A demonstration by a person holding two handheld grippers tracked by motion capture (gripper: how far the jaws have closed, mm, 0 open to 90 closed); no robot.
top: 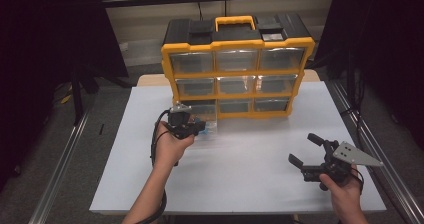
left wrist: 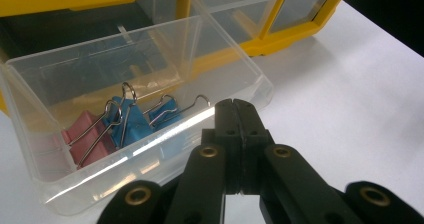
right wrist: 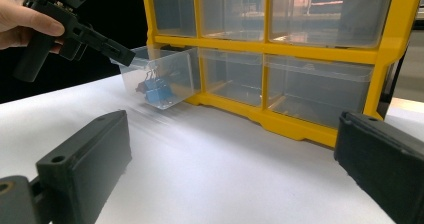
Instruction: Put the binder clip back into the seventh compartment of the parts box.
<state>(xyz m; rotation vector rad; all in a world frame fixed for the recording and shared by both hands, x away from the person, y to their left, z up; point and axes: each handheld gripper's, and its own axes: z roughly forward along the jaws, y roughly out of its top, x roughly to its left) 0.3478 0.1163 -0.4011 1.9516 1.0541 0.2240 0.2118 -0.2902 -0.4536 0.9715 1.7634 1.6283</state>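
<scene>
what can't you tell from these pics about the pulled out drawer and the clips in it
- Clip count: in the left claw view the binder clips overlap, and the pink one is blurred by the drawer wall.
- Left claw: shut at the drawer's front rim; whether it pinches the rim is hidden by its own tips.

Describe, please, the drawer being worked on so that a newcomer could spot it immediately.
Start at the yellow-and-black organizer standing at the back of the white table. Go to its bottom row, left end: the clear drawer there is pulled out. Unlike its closed neighbours, it shows pink and blue binder clips, with the left gripper shut at its front edge.
</scene>
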